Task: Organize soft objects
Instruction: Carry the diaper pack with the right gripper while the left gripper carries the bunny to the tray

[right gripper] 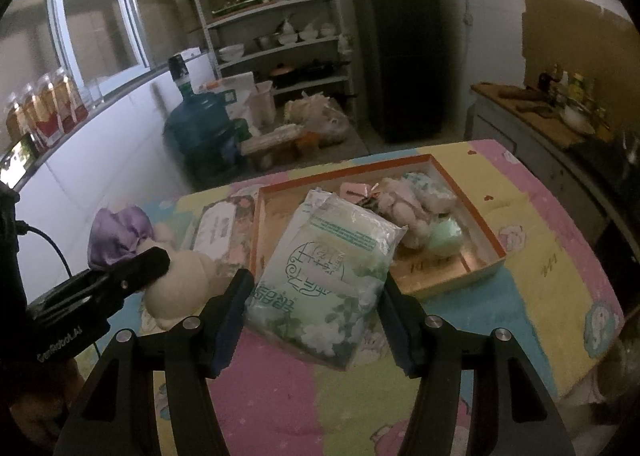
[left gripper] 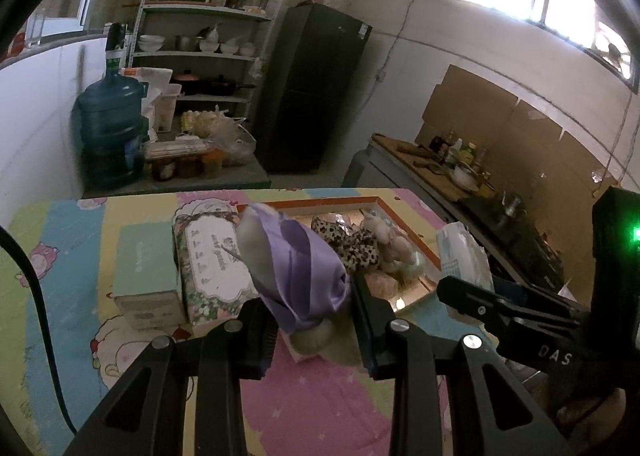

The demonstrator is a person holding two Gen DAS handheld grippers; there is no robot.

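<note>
I see the left gripper [left gripper: 316,330] angled downward, fingers [left gripper: 258,336] clamped partway on a load. Right gripper [right gripper: 316,320] angled downward too, fingers [right gripper: 228,320] set wide, pressing a load.

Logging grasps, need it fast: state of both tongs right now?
Left tongs: closed on the plush toy in purple cloth.
Right tongs: closed on the tissue pack.

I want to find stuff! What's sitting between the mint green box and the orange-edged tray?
A flowery tissue pack lies between the mint box and the tray. The left wrist view shows it best.
</note>
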